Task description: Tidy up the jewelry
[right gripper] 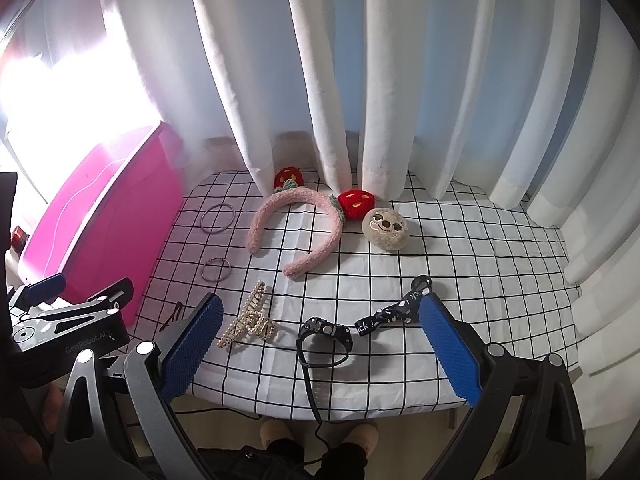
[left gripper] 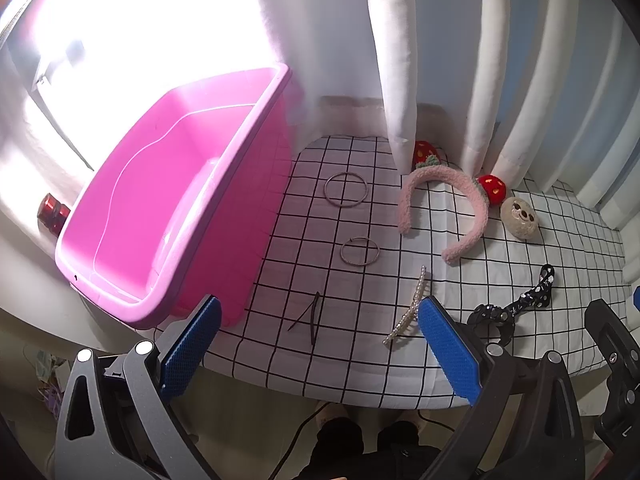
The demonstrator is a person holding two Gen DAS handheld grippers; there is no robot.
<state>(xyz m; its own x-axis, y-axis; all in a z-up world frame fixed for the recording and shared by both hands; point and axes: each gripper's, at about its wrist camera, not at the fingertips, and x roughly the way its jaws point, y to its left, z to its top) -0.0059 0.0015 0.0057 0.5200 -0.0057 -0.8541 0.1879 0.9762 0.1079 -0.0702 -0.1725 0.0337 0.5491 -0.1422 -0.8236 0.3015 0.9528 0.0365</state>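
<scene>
A pink bin point(left gripper: 168, 216) stands empty at the left of a checked cloth point(left gripper: 360, 352); it also shows in the right wrist view point(right gripper: 100, 216). On the cloth lie two ring bangles point(left gripper: 345, 190) point(left gripper: 360, 252), dark hairpins point(left gripper: 310, 318), a pearl hair claw point(right gripper: 250, 320), a fluffy pink strawberry headband point(right gripper: 296, 232), a round plush face clip point(right gripper: 386, 228), a black watch point(right gripper: 326, 336) and a black printed band point(right gripper: 396, 308). My left gripper point(left gripper: 320, 344) is open and empty above the hairpins. My right gripper point(right gripper: 320, 344) is open and empty above the watch.
White curtains point(right gripper: 340, 80) hang along the back of the table and touch the cloth. A red faceted object point(left gripper: 52, 212) sits left of the bin. The table's front edge is just under both grippers. A black cable point(right gripper: 312, 392) hangs off the front.
</scene>
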